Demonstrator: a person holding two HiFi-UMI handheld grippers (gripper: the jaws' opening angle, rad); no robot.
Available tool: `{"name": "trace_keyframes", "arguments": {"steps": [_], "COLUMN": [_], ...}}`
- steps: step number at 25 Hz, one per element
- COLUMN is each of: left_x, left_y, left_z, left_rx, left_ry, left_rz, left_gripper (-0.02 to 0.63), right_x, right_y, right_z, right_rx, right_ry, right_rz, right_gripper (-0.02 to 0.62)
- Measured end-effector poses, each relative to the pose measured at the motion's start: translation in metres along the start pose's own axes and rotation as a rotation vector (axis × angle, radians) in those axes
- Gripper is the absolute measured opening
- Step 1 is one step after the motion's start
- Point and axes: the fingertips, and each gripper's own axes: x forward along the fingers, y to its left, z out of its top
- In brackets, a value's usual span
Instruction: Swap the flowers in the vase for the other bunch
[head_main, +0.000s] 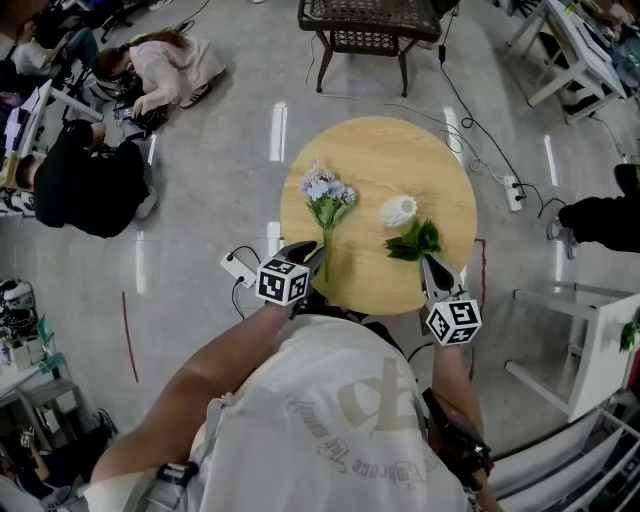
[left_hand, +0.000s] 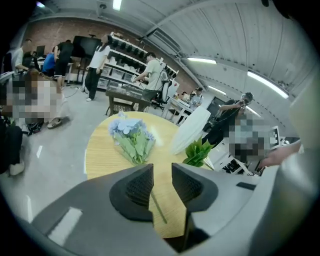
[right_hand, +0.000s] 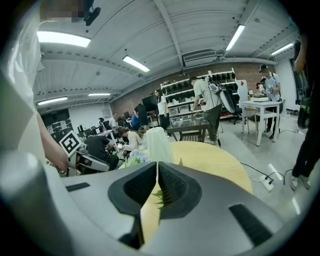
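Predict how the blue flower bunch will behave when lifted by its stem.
The blue flower bunch would probably droop: one thin stem carries a wide head. It looks light, likely easy to lift. The slim stem may twist when pinched.

Bare upper half of round table (head_main: 385, 155) open, blue flowers (head_main: 326, 196) centre-left, white vase (head_main: 398, 211) and leaves (head_main: 416, 241) centre-right, narrow gap between.

Round wooden table (head_main: 440, 170), blue flower bunch (head_main: 326, 195) lying flat, white vase (head_main: 398, 211), green bunch (head_main: 415, 241)
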Motion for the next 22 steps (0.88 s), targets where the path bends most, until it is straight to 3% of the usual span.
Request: {"name": "trace_keyframes", "arguments": {"steps": [8, 16, 22], "left_x": [0.032, 0.058, 0.071], "left_y": [0.024, 0.049, 0.062], "left_z": [-0.017, -0.006, -0.004], "left_rx": [-0.019, -0.088, -0.152], "left_ry": [0.089, 0.143, 0.179], "left_rz": [0.063, 0.153, 0.188], "left_gripper": [0.132, 0.189, 0.193], "right_x": [-0.006, -0.017, -0.022], "right_y": [-0.006, -0.016, -0.023], "right_z": [-0.018, -0.027, -0.032], "right_rx": [0.05, 0.075, 0.091], "right_ry": [0.027, 0.044, 0.051], "right_rz": [-0.024, -0.048, -0.062], "right_gripper": [0.014, 0.014, 0.014]}}
